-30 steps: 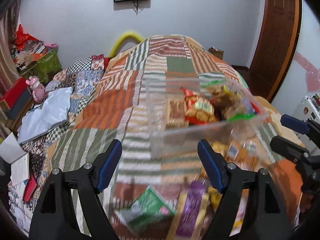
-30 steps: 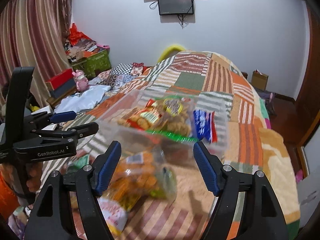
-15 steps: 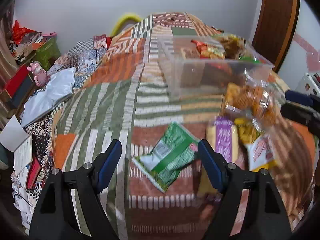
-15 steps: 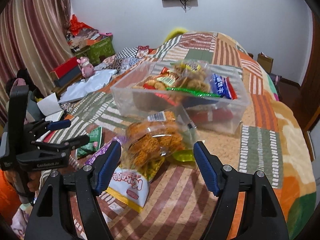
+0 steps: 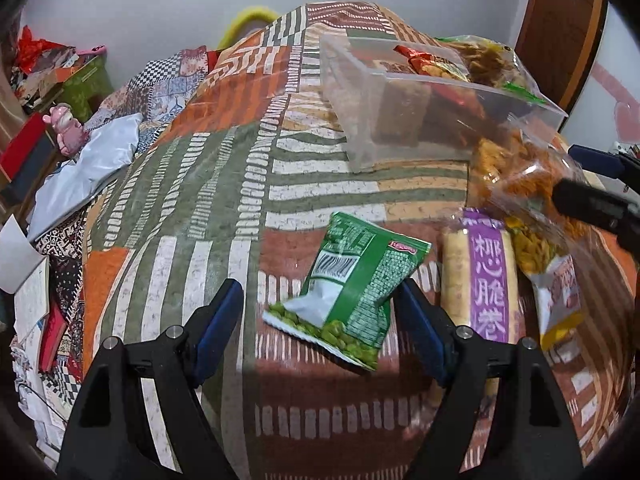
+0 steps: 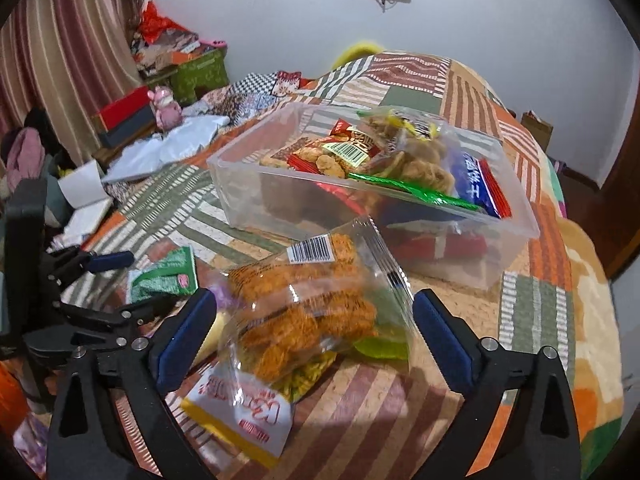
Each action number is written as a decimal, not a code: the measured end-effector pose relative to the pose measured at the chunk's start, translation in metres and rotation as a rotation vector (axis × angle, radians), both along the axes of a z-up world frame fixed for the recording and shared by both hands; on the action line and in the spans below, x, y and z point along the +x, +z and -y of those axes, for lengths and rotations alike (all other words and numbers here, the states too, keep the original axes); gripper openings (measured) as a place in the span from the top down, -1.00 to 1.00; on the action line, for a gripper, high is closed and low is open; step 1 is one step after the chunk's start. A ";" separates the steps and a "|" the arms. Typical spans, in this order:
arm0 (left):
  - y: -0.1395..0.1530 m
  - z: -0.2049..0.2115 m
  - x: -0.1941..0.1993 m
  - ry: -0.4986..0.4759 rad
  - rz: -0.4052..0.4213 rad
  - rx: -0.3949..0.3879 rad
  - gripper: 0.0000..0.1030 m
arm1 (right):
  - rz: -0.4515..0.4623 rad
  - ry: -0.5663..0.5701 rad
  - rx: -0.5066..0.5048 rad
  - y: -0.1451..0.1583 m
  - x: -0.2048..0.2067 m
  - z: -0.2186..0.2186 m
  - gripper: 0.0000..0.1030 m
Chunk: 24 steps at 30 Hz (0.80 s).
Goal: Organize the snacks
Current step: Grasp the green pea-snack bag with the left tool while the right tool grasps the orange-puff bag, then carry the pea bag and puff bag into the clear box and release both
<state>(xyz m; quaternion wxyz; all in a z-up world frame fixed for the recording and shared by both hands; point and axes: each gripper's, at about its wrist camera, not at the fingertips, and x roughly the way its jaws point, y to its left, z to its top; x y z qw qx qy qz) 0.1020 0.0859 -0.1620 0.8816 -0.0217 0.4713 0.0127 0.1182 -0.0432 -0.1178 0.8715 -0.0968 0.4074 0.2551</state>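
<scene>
**Loose snack packets lie before a half-filled clear bin on the patchwork bed**

A clear bag of orange fried snacks point(image 6: 304, 312) is seen lying on the quilt point(image 5: 224, 184), between the blue pads of the right gripper point(image 6: 314, 340). Its jaws have just been opening and now stand wide, and neither pad is seen pressing on the bag. Under the bag's near edge a white and yellow packet point(image 6: 240, 412) is partly covered.

Just behind the bag stands the clear plastic bin point(image 6: 516, 216), its far end filled with packets, among them a red cracker packet point(image 6: 340, 152) and a blue packet point(image 6: 476, 184); its near-left end is left bare. Open quilt is seen to the right of the bag and before the bin's right corner.

In the left wrist view, a green pea packet point(image 5: 352, 292) lies flat, its lower edge reaching between the pads of the left gripper point(image 5: 320, 324). These jaws are held apart and nothing is gripped. A purple-labelled roll packet point(image 5: 486, 276) lies just right of the green packet, nearly hidden in the right wrist view. A broad stretch of bare quilt is shown left of the green packet only in the left view; the bin's contents are shown clearly only in the right one. A pink toy point(image 6: 166, 108) and boxes stand well apart, beside the bed.
</scene>
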 end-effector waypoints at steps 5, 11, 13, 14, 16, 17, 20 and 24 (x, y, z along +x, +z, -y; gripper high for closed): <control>-0.001 -0.001 0.008 -0.001 0.016 -0.016 -0.53 | 0.028 0.030 -0.071 -0.005 0.002 -0.014 -1.00; -0.003 -0.002 0.014 0.001 0.027 -0.034 -0.28 | 0.046 0.064 -0.124 -0.007 0.003 -0.018 -1.00; -0.004 -0.002 0.016 -0.003 0.031 -0.040 -0.03 | 0.035 0.063 -0.112 -0.007 0.005 -0.015 -1.00; -0.004 -0.001 0.016 -0.009 0.030 -0.046 0.09 | 0.031 0.060 -0.111 -0.007 0.006 -0.016 -1.00; -0.004 -0.001 0.015 -0.014 0.033 -0.052 0.13 | 0.025 0.051 -0.111 -0.007 0.006 -0.015 -1.00; -0.004 -0.001 0.016 -0.013 0.034 -0.052 0.15 | 0.022 0.037 -0.110 -0.006 0.005 -0.013 -1.00; -0.003 -0.003 0.013 -0.010 0.038 -0.057 0.20 | -0.022 0.005 -0.047 -0.001 0.002 0.001 -1.00; -0.001 -0.003 0.007 0.002 0.049 -0.048 0.23 | -0.083 -0.047 0.066 0.005 0.000 0.026 -1.00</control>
